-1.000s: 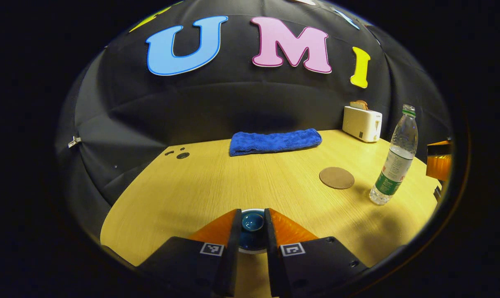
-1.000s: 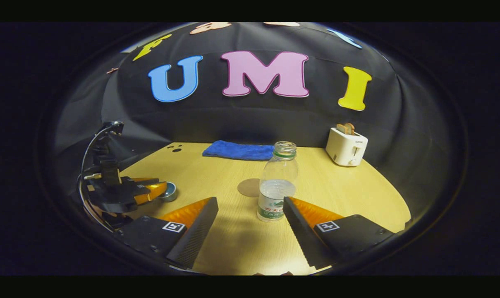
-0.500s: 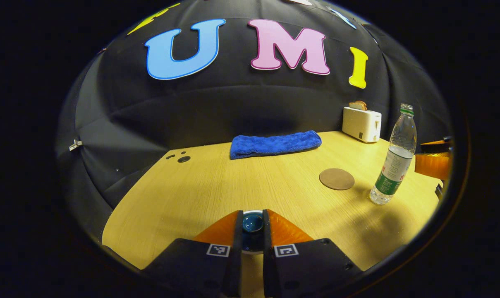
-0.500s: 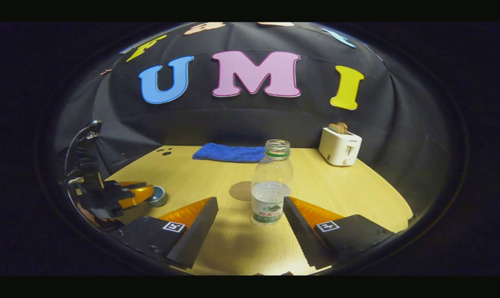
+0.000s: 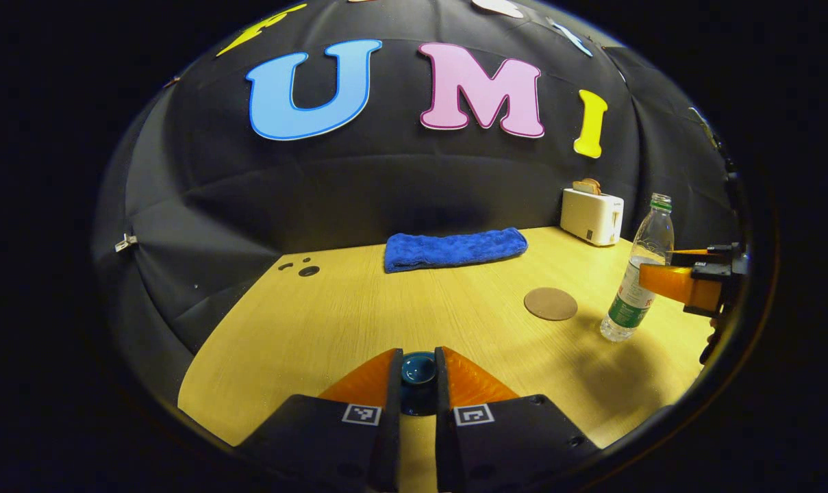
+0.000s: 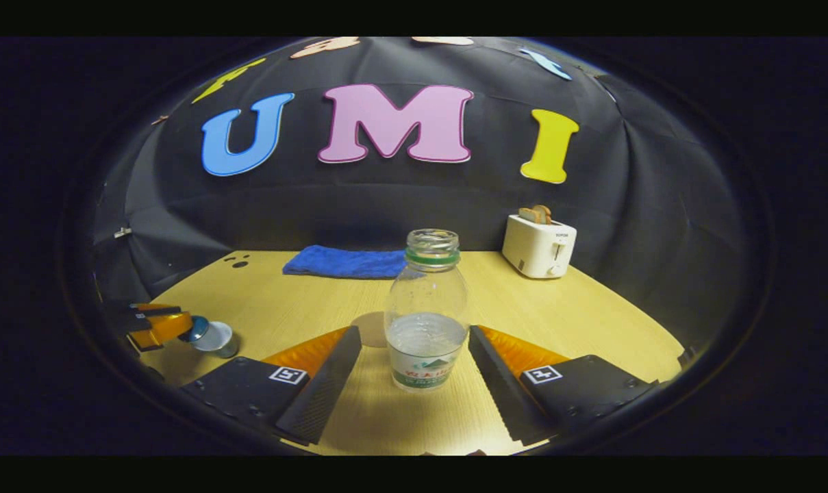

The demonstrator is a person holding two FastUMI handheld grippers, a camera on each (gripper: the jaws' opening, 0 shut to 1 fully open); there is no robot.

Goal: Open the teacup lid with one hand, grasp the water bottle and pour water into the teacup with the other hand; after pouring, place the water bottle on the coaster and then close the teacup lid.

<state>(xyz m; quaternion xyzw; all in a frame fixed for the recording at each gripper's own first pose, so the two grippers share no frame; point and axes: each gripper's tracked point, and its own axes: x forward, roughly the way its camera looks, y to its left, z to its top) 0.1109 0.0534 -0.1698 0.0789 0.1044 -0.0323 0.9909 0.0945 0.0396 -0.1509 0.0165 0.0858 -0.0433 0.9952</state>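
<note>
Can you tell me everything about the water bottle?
The water bottle is clear plastic, with a green ring under its neck and a white and green label low on its body. It has no cap, so its mouth is open. It is partly filled with water. It stands upright on the wooden table, beside the round brown coaster, not on it. The right gripper is open with one finger on each side of it, and neither finger touches it.
</note>
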